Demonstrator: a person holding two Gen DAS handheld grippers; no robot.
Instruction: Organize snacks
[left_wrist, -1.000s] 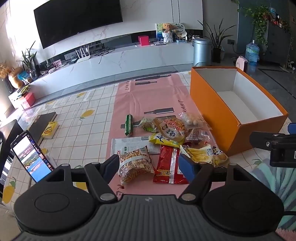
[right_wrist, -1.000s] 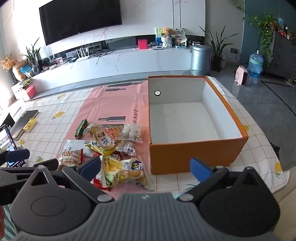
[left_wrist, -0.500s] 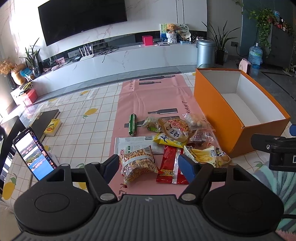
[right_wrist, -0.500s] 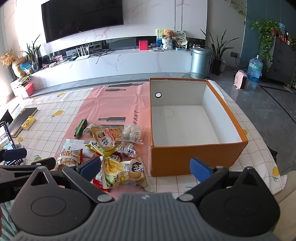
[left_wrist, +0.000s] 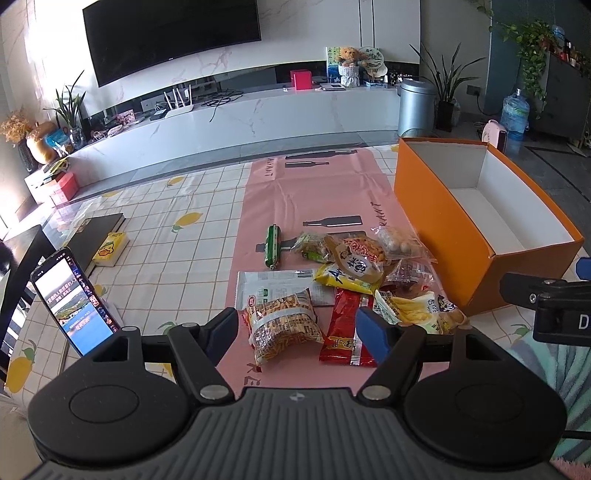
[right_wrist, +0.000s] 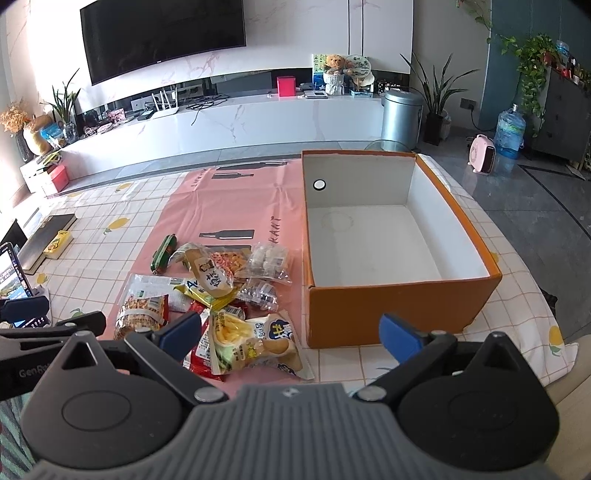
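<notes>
Left wrist view: left tool (left_wrist: 297, 326) gapes released above the snacks (left_wrist: 343, 280) heaped on the counter (left_wrist: 155, 236) beside the box (left_wrist: 436, 218). Right tool (right_wrist: 291, 332) likewise released, holding nothing.

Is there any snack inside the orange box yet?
No, the orange box shows only a bare white floor; the snack packets all lie on the table beside it.

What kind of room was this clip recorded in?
Most likely a home living room: a wall-mounted TV above a long white media console, houseplants, and a tablecloth-covered table in front.
</notes>
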